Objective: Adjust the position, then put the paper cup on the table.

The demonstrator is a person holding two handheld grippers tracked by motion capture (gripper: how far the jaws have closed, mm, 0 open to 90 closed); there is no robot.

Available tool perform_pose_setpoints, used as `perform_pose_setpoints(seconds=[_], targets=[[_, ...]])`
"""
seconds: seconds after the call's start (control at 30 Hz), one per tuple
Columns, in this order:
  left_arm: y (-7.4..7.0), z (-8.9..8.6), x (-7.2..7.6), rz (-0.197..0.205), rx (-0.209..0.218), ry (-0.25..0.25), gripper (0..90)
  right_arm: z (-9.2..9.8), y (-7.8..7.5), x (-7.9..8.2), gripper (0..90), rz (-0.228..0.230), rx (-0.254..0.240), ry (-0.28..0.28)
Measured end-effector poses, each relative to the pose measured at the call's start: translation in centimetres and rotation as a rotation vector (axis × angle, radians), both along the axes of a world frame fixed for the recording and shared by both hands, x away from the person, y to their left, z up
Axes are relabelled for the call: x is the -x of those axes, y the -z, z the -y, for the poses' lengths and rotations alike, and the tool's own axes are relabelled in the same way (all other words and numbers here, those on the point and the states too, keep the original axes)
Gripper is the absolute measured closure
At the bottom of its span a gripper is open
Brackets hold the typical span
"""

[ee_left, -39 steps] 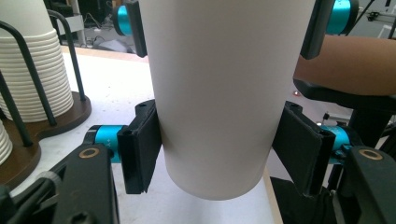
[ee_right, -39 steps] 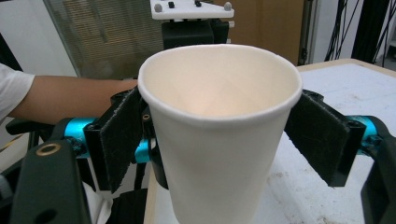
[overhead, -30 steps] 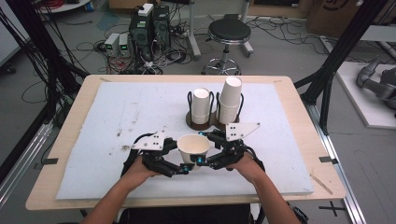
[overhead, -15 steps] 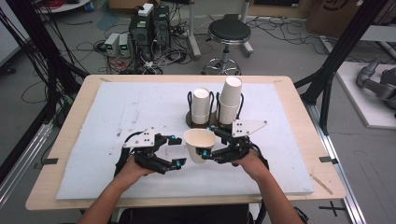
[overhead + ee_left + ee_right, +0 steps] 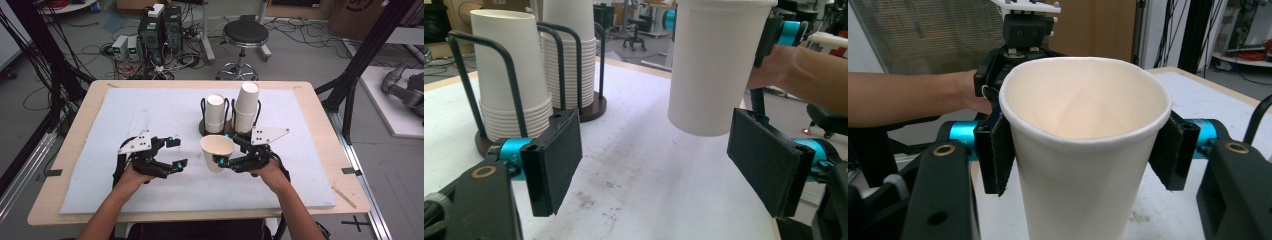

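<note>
Paper cup point(image 5: 217, 151) sits upright, clamped at its sides by your right gripper point(image 5: 224, 150), clear above the table point(image 5: 150, 107). Your left gripper point(image 5: 175, 153), jaws just opened wide and empty, lies at the cup's nine o'clock; the cup stacks point(image 5: 216, 115) wait at twelve

**No readable text**

No word, label, brand, number or sign can be read on anything in these views; the paper cup point(image 5: 1083, 150) held over the tabletop point(image 5: 165, 112) has plain white sides.
</note>
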State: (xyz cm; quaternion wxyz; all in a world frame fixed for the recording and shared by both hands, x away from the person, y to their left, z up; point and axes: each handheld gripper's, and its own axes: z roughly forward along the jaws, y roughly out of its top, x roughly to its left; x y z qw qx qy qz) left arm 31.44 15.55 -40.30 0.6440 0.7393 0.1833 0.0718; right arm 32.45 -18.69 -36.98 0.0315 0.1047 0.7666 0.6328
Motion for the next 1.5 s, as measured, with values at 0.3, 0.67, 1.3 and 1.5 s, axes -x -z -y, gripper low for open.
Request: perform_pose_setpoints(seconds=[0.3, 0.67, 1.3, 1.5], targets=[[0.3, -0.8, -0.3, -0.012, 0.0, -0.036, 22.0, 0.3, -0.1, -0.1, 37.2, 0.012, 0.009, 0.026], [0.4, -2.0, -0.7, -0.013, -0.008, -0.093, 22.0, 1.5, -0.1, -0.1, 37.2, 0.029, 0.013, 0.063], [0.7, -3.5, -1.1, -0.029, -0.026, -0.138, 22.0, 7.6, 0.0, -1.2, 37.3, 0.069, 0.023, 0.268], [0.7, -3.9, -1.2, -0.027, -0.025, -0.147, 22.0, 9.2, 0.4, -1.6, 37.3, 0.076, 0.029, 0.35]])
